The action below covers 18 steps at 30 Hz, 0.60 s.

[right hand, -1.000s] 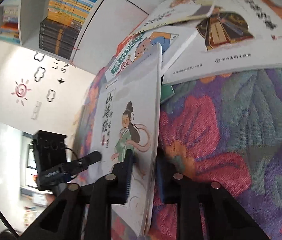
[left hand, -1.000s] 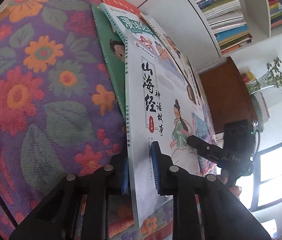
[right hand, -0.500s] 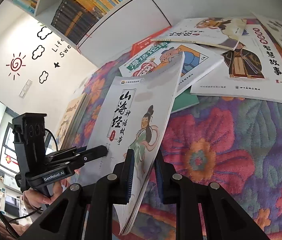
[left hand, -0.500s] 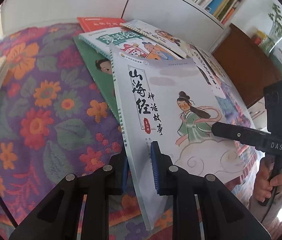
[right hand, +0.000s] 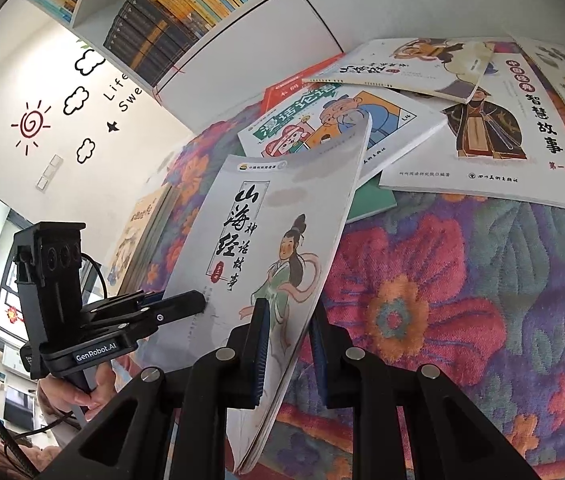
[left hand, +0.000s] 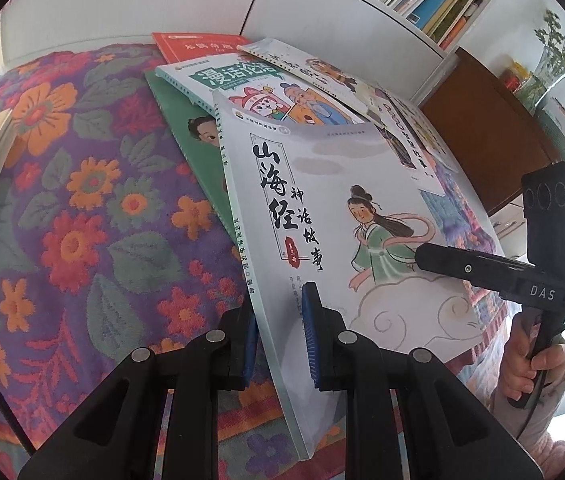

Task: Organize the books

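While your left gripper [left hand: 278, 336] and right gripper [right hand: 288, 344] both clamp their jaws on the grey storybook's [left hand: 322, 216] near edge, it tilts above the floral surface [left hand: 82, 200]; bare cloth lies left, scattered books [right hand: 482, 128] crowd behind.

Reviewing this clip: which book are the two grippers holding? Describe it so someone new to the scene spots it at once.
On the flowered purple cloth, below the white bookshelf, several picture books lie scattered flat. The held book is tilted up off them, pinched by the left gripper and right gripper. Its pale grey cover shows a woman in green robes on a cloud.
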Each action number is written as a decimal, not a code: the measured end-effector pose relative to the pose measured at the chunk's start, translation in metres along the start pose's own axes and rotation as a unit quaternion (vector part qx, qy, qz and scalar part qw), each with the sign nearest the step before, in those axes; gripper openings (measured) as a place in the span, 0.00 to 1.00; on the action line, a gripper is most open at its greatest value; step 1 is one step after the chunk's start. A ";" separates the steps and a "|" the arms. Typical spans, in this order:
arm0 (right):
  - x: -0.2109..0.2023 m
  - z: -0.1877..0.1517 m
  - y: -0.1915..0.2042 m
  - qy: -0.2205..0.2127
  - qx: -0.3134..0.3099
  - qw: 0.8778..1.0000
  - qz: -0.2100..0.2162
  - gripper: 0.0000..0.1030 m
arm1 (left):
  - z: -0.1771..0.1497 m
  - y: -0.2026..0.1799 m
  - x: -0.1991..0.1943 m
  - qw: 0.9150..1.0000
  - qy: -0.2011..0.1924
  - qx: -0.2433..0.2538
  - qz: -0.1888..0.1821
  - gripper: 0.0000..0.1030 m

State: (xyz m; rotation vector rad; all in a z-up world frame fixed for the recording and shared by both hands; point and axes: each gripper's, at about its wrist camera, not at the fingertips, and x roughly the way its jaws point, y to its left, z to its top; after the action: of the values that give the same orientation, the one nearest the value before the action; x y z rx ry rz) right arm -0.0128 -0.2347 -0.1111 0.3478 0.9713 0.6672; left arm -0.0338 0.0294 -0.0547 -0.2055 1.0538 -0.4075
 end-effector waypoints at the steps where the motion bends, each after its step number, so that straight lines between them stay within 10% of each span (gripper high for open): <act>1: 0.000 0.000 0.001 -0.001 -0.002 1.000 -0.002 0.19 | 0.000 -0.001 -0.001 1.000 -0.001 0.002 0.001 0.17; 18: -0.025 -0.008 0.045 -0.019 -0.086 0.996 -0.034 0.19 | 0.007 -0.024 -0.035 0.997 -0.020 0.066 0.038 0.18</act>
State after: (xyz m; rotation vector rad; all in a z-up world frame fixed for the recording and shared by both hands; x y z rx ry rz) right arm -0.0454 -0.2175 -0.0747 0.1734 0.8792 0.6741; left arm -0.0484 0.0224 -0.0153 -0.0541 0.9889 -0.4008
